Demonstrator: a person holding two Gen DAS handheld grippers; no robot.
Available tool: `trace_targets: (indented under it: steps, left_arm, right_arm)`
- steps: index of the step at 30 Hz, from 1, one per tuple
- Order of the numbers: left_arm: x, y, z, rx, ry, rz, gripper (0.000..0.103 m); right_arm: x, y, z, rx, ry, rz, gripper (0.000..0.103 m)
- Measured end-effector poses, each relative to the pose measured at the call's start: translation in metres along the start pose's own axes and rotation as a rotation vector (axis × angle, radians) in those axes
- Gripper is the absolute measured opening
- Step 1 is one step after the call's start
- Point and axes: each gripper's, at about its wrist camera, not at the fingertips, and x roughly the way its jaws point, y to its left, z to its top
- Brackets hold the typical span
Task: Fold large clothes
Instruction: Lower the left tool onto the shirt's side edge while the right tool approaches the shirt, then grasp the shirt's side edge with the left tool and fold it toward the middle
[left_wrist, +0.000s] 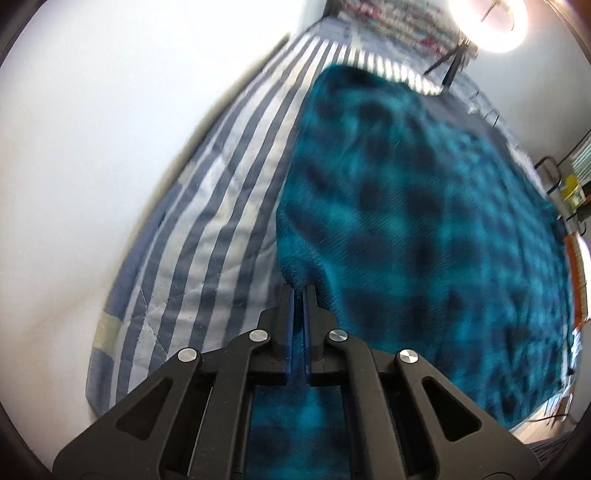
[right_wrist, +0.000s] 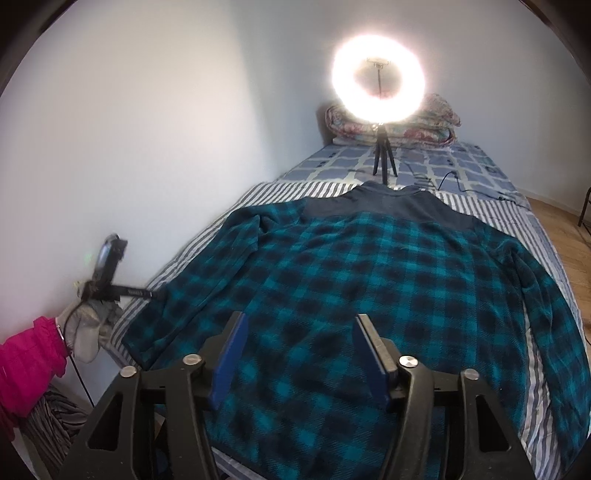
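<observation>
Pinching shirt (left_wrist: 424, 206) hem, L jaws shut

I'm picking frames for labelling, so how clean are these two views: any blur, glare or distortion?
Left wrist view: the plaid shirt is smeared by motion blur, the ring light flares in the top corner, and the striped bedcover bows from the fisheye. Right wrist view: sharper, but the ring light blows out to white, hazing the folded quilt behind it.

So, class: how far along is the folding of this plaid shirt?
Done: the plaid shirt lies spread flat on the bed. In hand: the left gripper is shut on its edge; the right gripper hangs open above the hem. Left: every fold.
</observation>
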Motion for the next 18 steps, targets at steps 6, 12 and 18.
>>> trace_targets:
  steps: [6,12,18]
  left_arm:
    - [-0.071,-0.069,-0.003,0.195,-0.166,-0.014,0.001]
    - [-0.099,-0.14,-0.012,0.324,-0.239,-0.061,0.001]
    - [-0.088,-0.204,-0.05,0.536,-0.224,-0.061,0.001]
  right_arm:
    - [0.013,0.001,0.007,0.041,0.071,0.089,0.037]
    - [0.039,-0.012,0.055,0.131,0.101,0.226,0.037]
    - [0.112,-0.036,0.117,0.255,0.135,0.363,0.038]
